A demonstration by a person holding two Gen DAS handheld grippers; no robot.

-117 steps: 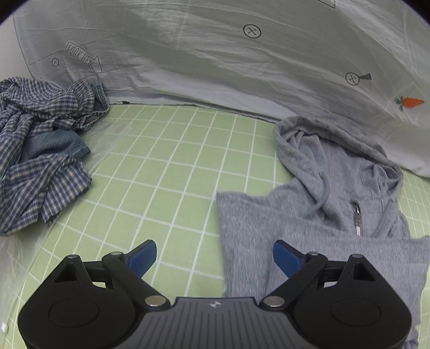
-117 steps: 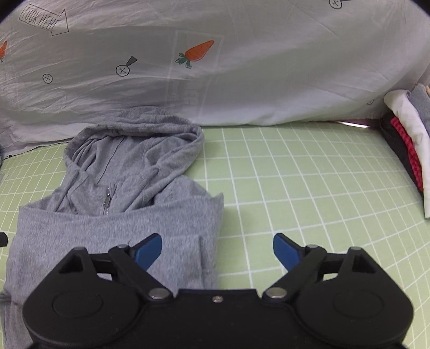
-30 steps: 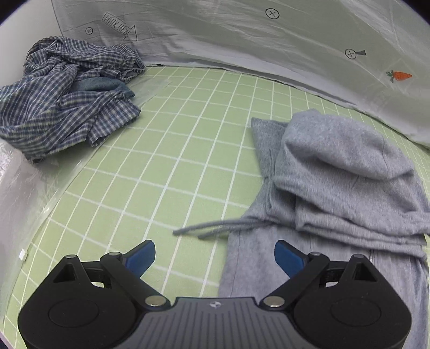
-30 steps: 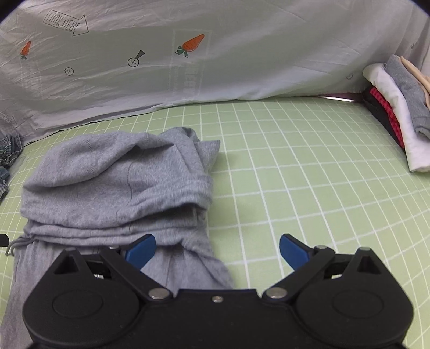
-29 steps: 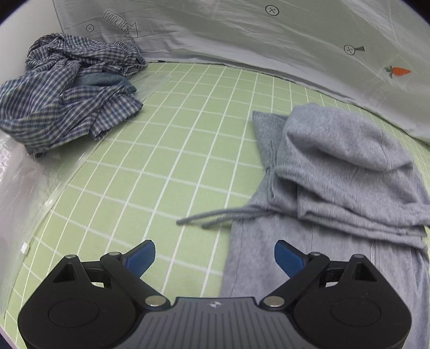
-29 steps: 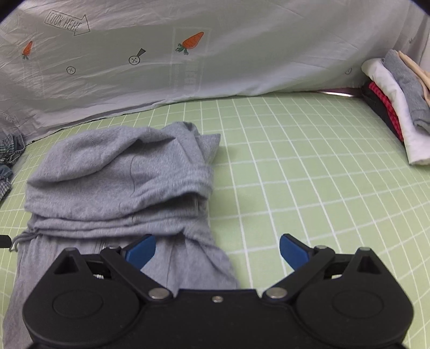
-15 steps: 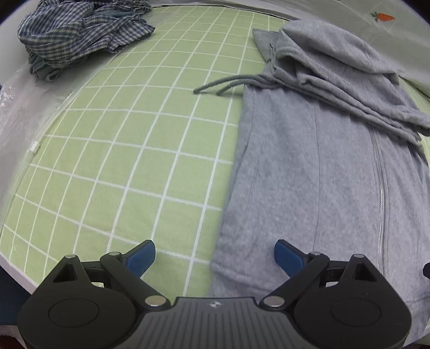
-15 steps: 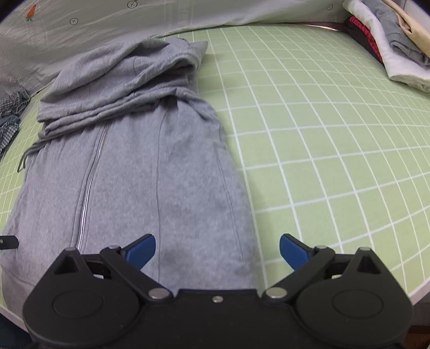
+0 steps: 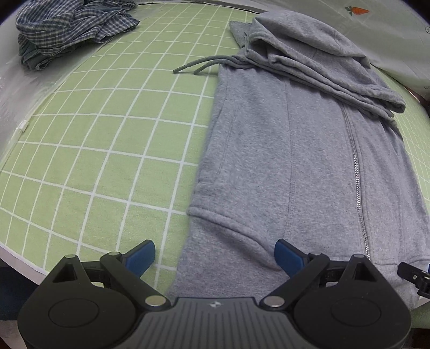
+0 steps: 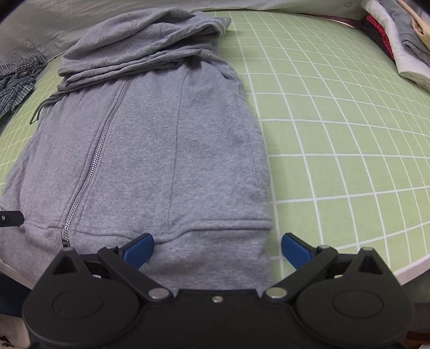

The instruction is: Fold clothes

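Hoodie point(image 9: 290, 150) lies flat on the counter point(image 9: 107, 139), zipped, hood already folded down over the chest. Both claws, left point(image 9: 214, 254) and right point(image 10: 217, 248), gape empty over the hem corners; folding the body looks left to do.

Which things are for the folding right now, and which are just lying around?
For the job:
- gray hoodie
- left claw, open
- right claw, open

Just lying about:
- checked shirt heap
- folded clothes stack
- carrot-print sheet
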